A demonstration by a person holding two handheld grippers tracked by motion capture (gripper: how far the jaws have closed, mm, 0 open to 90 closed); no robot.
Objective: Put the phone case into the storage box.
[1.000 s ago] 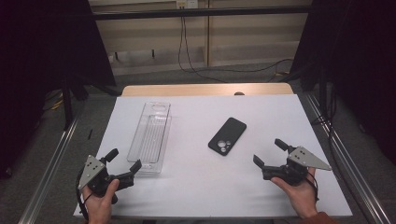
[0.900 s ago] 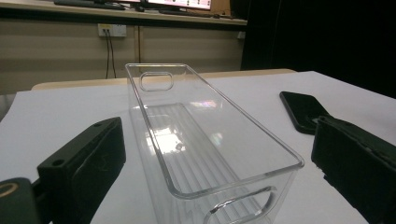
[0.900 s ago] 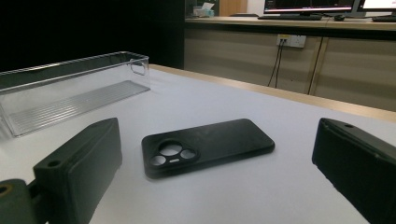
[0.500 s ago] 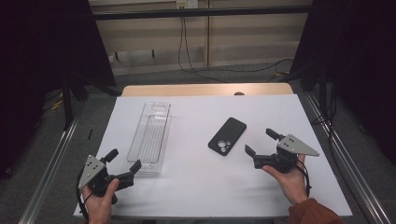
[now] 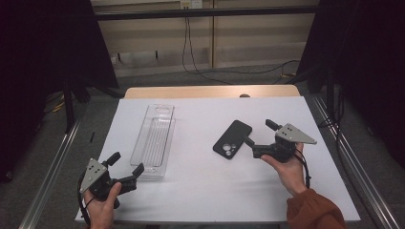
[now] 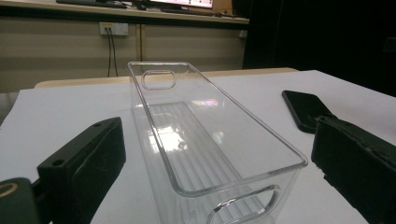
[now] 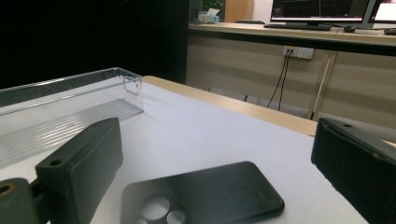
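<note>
- Phone (image 5: pixel 232 139) first: it lies face down on the white table (image 5: pixel 200 191), camera lenses up, right of centre and well apart from the clear tray (image 5: pixel 155 138) on its left.
- Your right gripper (image 5: pixel 258 134) sits just beside the phone's right edge, jaws pointing at it. In the right gripper view the phone (image 7: pixel 205 196) lies low between the two black jaws, near but not yet pinched.
- Those right jaws stand wide, with plenty of table showing between them, and they hold nothing. One jaw tip looks very close to the phone's edge in the high view; whether it touches, I cannot tell.
- Your left gripper (image 5: pixel 126 169) rests at the near left corner, jaws spread wide and empty, aimed at the near end of the tray.
- From the left gripper view the tray (image 6: pixel 210 149) fills the gap between the jaws, its near wall with the handle cut-out close in front, and the phone (image 6: pixel 306 109) lies off to the right.
- Progress, as I read it: this is the approach only. The tray is empty, the phone is not lifted, and no grasp is made.
- What looks left for you: close on the phone, lift it, carry it across, and perhaps steady the tray with the left.
</note>
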